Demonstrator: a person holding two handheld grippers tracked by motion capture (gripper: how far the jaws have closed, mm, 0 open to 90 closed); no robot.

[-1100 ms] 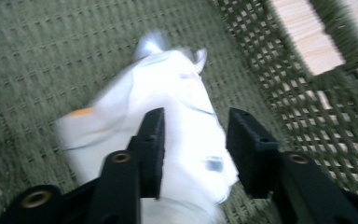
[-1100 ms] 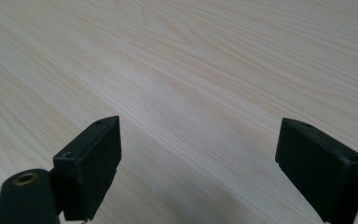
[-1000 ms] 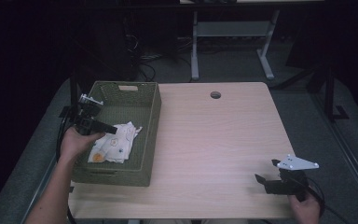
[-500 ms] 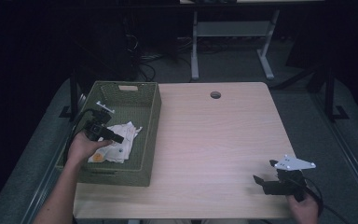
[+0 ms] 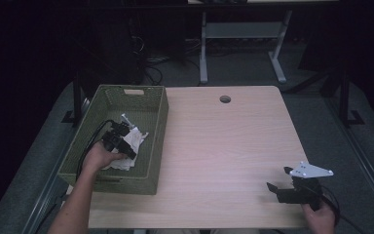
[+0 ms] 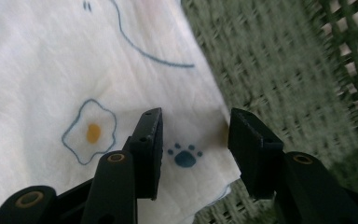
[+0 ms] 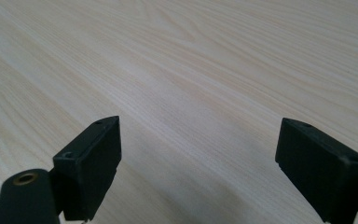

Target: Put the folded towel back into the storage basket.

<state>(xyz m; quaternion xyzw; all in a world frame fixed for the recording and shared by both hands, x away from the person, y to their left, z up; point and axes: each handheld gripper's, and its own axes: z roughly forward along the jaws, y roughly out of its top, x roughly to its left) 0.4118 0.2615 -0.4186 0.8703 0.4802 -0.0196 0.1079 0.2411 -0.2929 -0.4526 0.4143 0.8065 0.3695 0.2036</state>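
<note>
No words, brand names or numbers can be read anywhere here. The only marks are drawn pictures on the white cloth [image 6: 74, 79] lying in the green woven basket [image 5: 102, 175]: a fried egg outlined in blue with a yellow yolk [image 6: 89, 133], a small blue paw print [image 6: 184, 155], and a thin curving blue line [image 6: 144, 46] higher up.

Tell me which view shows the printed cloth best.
The left gripper view: the cloth fills it close up, egg and paw prints sharp. The high view shows it small in the green basket, partly behind the left gripper.
</note>
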